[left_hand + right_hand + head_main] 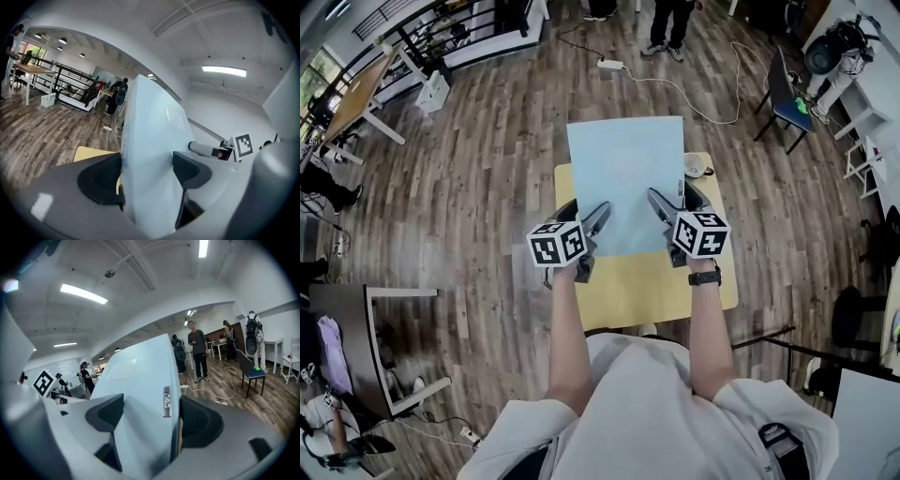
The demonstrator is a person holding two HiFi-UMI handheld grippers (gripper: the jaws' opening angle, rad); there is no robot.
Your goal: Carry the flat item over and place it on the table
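Note:
A flat pale-blue board (pixel 626 178) hangs over the yellow table (pixel 637 286), its far half reaching past the table's far edge. My left gripper (pixel 591 230) is shut on the board's near left edge, and my right gripper (pixel 664 214) is shut on its near right edge. In the left gripper view the board (pixel 152 154) stands on edge between the two dark pads (pixel 101 180). In the right gripper view the board (pixel 140 394) fills the gap between the pads (pixel 199 420), with a small metal fitting (pixel 167 401) on its edge.
A small white cup (pixel 695 167) sits at the table's far right corner beside the board. A dark chair (pixel 783 94) stands at the right, a white cable and power strip (pixel 610 65) lie on the wood floor beyond, and a person's legs (pixel 666 28) stand further off.

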